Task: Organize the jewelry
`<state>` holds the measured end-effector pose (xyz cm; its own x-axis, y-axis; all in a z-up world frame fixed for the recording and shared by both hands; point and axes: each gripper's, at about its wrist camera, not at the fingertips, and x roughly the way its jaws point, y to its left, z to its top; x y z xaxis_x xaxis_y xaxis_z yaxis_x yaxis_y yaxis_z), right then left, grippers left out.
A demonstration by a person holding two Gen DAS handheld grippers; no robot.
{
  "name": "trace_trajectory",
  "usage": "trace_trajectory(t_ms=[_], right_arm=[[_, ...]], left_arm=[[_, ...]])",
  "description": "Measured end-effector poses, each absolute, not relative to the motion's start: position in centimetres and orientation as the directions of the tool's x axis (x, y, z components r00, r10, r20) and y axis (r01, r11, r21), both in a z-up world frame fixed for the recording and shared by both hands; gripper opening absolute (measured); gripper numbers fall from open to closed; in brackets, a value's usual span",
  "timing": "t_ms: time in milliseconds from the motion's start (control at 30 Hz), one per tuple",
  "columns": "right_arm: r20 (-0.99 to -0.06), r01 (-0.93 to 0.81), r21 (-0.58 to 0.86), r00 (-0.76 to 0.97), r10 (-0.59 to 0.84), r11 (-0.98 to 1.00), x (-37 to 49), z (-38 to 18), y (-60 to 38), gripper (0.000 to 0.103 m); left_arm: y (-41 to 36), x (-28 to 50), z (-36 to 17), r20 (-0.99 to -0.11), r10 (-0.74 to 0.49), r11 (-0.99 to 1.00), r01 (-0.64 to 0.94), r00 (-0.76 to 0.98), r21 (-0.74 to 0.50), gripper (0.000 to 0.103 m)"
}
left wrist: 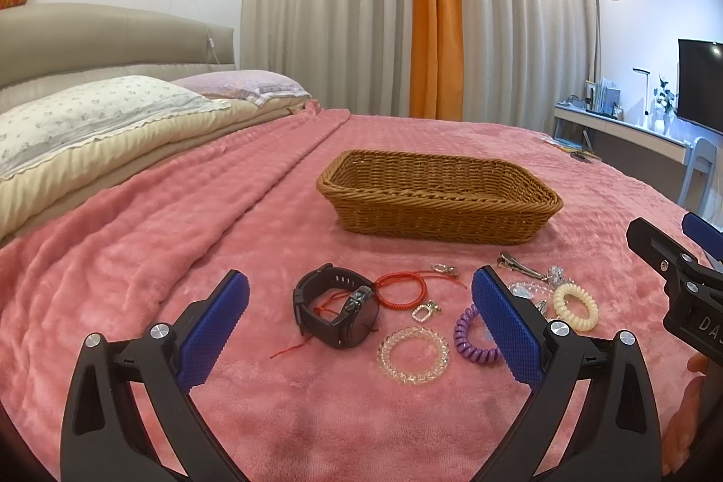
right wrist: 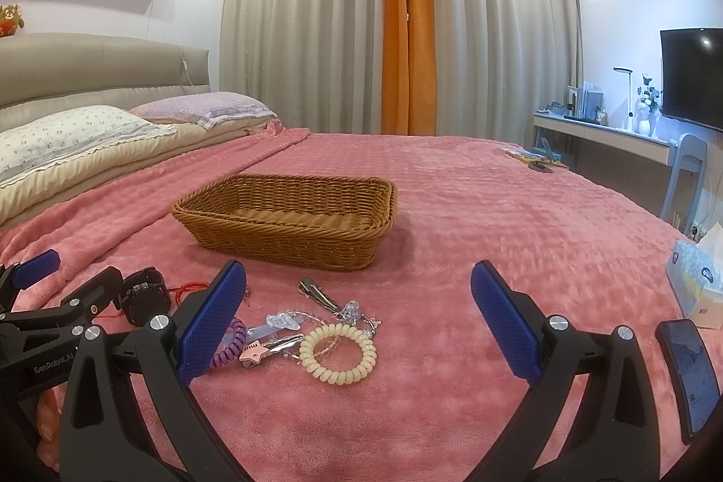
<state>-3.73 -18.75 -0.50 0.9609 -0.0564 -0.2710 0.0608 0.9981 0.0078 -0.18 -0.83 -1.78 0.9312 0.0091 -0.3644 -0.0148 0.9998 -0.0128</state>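
Meanwhile, basket [left wrist: 440, 206] beyond scattered jewelry [left wrist: 406, 315].

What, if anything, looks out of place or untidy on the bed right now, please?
The basket sits empty while the jewelry lies loose on the blanket: the watch has red cord tangled through it, and hair clips overlap the cream hair tie in a heap.

A pink, dimple-textured blanket [left wrist: 180, 238] covers the bed, with a tan woven basket [left wrist: 440, 206] at mid-frame. In the lower centre of the left wrist view lie a black watch [left wrist: 334, 310], a red cord bracelet [left wrist: 400, 290], a clear beaded bracelet [left wrist: 413, 354], a purple coil tie [left wrist: 470, 335] and a cream coil tie [left wrist: 575, 306]. Both tools are black with blue ribbed pads [right wrist: 212, 324]; the curtains [left wrist: 343, 7] are beige with an orange strip [left wrist: 436, 12] between.
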Motion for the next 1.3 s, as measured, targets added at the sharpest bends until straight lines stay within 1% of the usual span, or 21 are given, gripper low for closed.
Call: trace_trajectory(t_ms=[467, 533, 633, 700, 767, 800, 867, 933, 967, 1033, 1100, 1133, 1167, 1200, 1233, 1300], right_arm=[[-0.279, 0.061, 0.011, 0.959, -0.056, 0.998, -3.6, -0.5, -18.8, 0.095], [-0.281, 0.063, 0.011, 0.958, -0.057, 0.998, -3.6, -0.5, -18.9, 0.095], [-0.287, 0.064, 0.016, 0.956, -0.056, 0.998, -3.6, -0.4, -19.1, 0.095], [-0.302, 0.061, 0.022, 0.952, -0.052, 0.998, -3.4, -0.4, -19.2, 0.094], [-0.340, 0.059, 0.019, 0.939, -0.049, 0.998, -3.1, -0.4, -19.4, 0.090], [-0.364, 0.053, 0.021, 0.930, -0.042, 0.998, -2.8, -0.4, -19.5, 0.089], [-0.418, 0.027, 0.039, 0.909, -0.008, 0.999, -2.2, -0.6, -19.9, 0.087], [-0.472, 0.015, 0.063, 0.881, 0.016, 0.998, -1.5, -0.8, -20.6, 0.084], [-0.490, 0.004, 0.075, 0.871, 0.034, 0.997, -1.2, -0.8, -20.8, 0.081], [-0.533, -0.012, 0.083, 0.844, 0.054, 0.996, -0.7, -1.0, -21.4, 0.076], [-0.566, -0.017, 0.073, 0.823, 0.056, 0.997, -0.3, -1.5, -21.6, 0.067], [-0.581, -0.027, 0.073, 0.811, 0.064, 0.997, -0.1, -1.6, -21.8, 0.064], [-0.601, -0.039, 0.070, 0.796, 0.073, 0.997, 0.1, -1.9, -21.9, 0.060], [-0.621, -0.045, 0.066, 0.780, 0.076, 0.997, 0.3, -2.2, -21.9, 0.057], [-0.633, -0.047, 0.065, 0.771, 0.077, 0.997, 0.5, -2.4, -21.9, 0.056], [-0.669, -0.061, 0.070, 0.738, 0.092, 0.996, 1.3, -3.1, -21.8, 0.053]], left_arm=[[-1.1, -0.4, -2.0, -0.356, -0.001, 1.000, -0.003, 0.935, -0.010, 0.095], [-0.9, -0.3, -1.9, -0.363, -0.027, 0.999, 0.016, 0.931, -0.031, 0.095], [0.6, 0.0, -1.4, -0.400, -0.077, 0.993, 0.035, 0.913, -0.111, 0.095], [2.0, 0.7, -1.1, -0.447, -0.102, 0.988, 0.037, 0.889, -0.152, 0.095], [2.9, 1.1, -1.0, -0.485, -0.105, 0.987, 0.032, 0.868, -0.156, 0.095], [3.2, 1.4, -0.9, -0.510, -0.114, 0.987, 0.039, 0.852, -0.156, 0.093], [3.7, 1.8, -0.9, -0.550, -0.142, 0.985, 0.060, 0.823, -0.163, 0.091], [3.8, 2.2, -1.2, -0.586, -0.194, 0.977, 0.102, 0.787, -0.187, 0.087], [3.8, 2.4, -1.4, -0.604, -0.226, 0.971, 0.126, 0.764, -0.204, 0.081], [3.5, 2.9, -2.1, -0.636, -0.280, 0.957, 0.163, 0.719, -0.239, 0.076], [2.9, 3.3, -2.9, -0.661, -0.319, 0.946, 0.189, 0.679, -0.263, 0.064], [2.5, 3.6, -3.4, -0.675, -0.329, 0.943, 0.198, 0.660, -0.267, 0.060], [2.3, 3.8, -3.7, -0.686, -0.333, 0.942, 0.201, 0.647, -0.268, 0.050], [1.9, 4.1, -4.3, -0.702, -0.338, 0.941, 0.205, 0.627, -0.270, 0.045], [1.6, 4.4, -4.7, -0.711, -0.340, 0.940, 0.206, 0.615, -0.272, 0.043], [1.0, 4.8, -5.4, -0.725, -0.350, 0.937, 0.212, 0.593, -0.279, 0.033]])
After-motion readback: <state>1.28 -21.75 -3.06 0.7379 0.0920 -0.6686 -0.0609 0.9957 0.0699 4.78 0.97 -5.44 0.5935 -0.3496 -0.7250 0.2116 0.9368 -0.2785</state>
